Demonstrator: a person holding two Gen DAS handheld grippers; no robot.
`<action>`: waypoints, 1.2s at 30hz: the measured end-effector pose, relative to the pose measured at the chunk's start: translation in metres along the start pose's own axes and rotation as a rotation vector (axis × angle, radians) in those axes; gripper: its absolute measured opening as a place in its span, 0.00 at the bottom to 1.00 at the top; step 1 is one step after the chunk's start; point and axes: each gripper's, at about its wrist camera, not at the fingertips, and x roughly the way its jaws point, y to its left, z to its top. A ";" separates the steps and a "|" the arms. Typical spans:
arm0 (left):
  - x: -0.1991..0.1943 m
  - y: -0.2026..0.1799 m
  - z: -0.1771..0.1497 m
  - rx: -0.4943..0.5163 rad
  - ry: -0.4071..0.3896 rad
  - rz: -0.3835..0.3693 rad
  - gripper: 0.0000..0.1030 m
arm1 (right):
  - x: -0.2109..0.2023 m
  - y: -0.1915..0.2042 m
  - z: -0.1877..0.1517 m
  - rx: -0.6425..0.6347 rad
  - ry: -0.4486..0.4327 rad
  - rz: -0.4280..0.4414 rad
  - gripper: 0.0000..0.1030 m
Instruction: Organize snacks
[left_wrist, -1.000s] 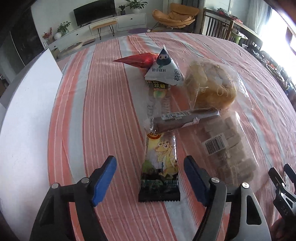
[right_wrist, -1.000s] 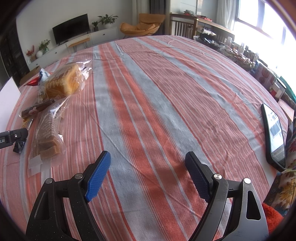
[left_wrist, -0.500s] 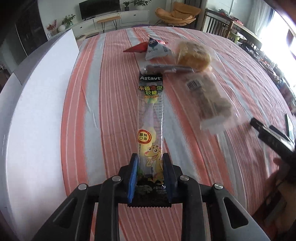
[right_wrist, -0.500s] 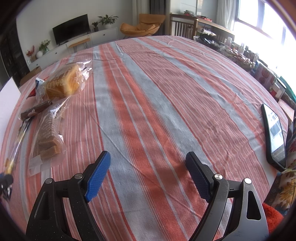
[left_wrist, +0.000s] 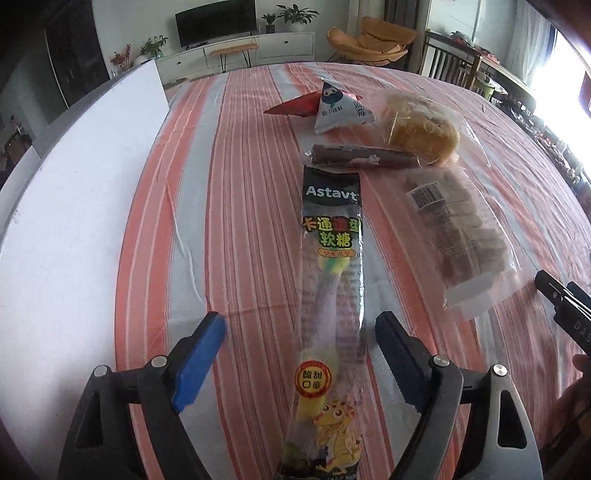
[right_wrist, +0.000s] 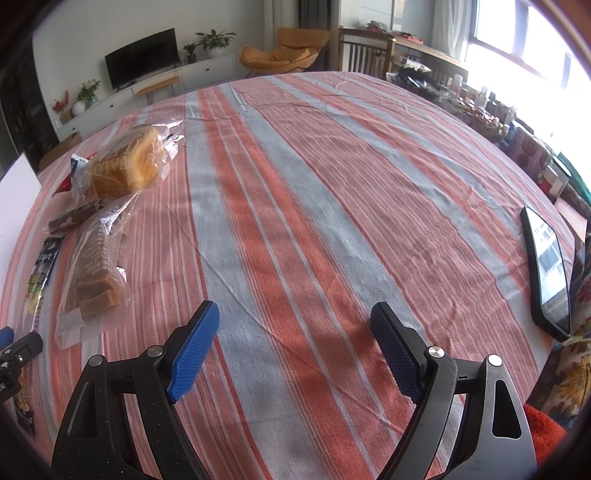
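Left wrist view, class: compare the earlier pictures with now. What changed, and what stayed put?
The long gummy candy packet was gripped, dragged toward the camera clear of the snack pile, then released; the left gripper jaws are opening around it. The other snacks and the right gripper stayed put.

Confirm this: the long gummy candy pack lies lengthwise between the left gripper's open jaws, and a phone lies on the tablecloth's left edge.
Wrong on one point: the phone lies at the right edge of the tablecloth, as the right wrist view shows. The gummy candy pack does lie lengthwise between the opening jaws of the left gripper, pads clear of it.
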 end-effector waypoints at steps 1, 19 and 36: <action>0.001 0.001 0.001 -0.001 -0.007 0.003 0.82 | 0.000 0.000 0.000 0.000 0.000 0.000 0.84; 0.006 0.019 -0.007 -0.014 -0.102 0.015 1.00 | 0.001 0.000 0.000 0.000 -0.001 0.001 0.85; 0.005 0.019 -0.007 -0.014 -0.102 0.015 1.00 | 0.001 0.000 0.000 0.000 -0.002 0.001 0.85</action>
